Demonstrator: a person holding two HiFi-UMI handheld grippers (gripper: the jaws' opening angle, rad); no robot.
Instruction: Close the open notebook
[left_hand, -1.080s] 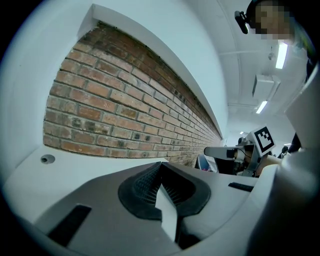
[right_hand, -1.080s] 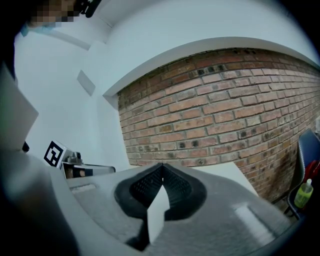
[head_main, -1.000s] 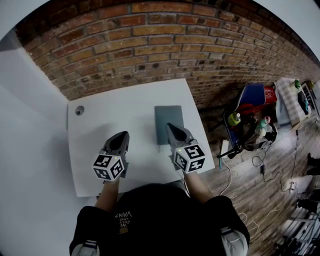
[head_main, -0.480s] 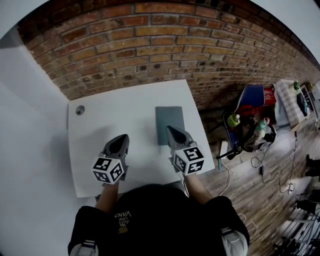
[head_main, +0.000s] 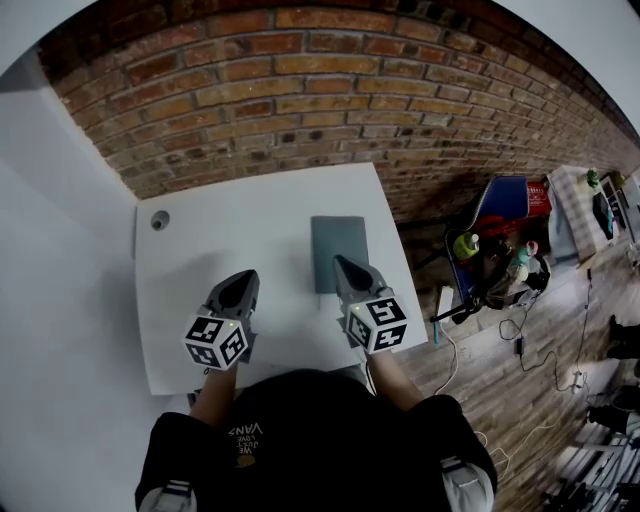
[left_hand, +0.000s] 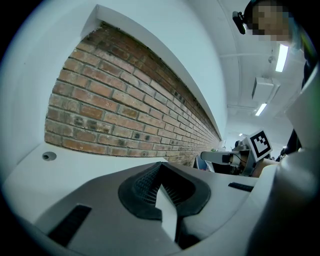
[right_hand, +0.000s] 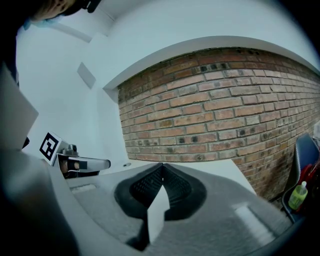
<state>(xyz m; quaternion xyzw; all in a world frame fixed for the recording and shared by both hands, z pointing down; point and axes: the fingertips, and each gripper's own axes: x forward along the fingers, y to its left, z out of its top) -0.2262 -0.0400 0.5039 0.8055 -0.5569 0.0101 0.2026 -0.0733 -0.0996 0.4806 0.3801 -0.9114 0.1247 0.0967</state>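
Note:
A grey-green notebook (head_main: 338, 250) lies flat and shut on the white table (head_main: 250, 230), at its right side. My right gripper (head_main: 340, 262) hovers over the notebook's near end, jaws shut with nothing between them; in the right gripper view its fingertips (right_hand: 161, 166) meet. To the left, my left gripper (head_main: 241, 277) hangs over bare tabletop, also shut and empty, its tips (left_hand: 159, 165) touching in the left gripper view. Neither gripper view shows the notebook.
A small round grommet (head_main: 159, 220) sits in the table's far left corner. A brick wall (head_main: 300, 90) runs behind the table. To the right, on the wooden floor, stand a blue chair (head_main: 505, 200), bottles (head_main: 466, 243) and cables.

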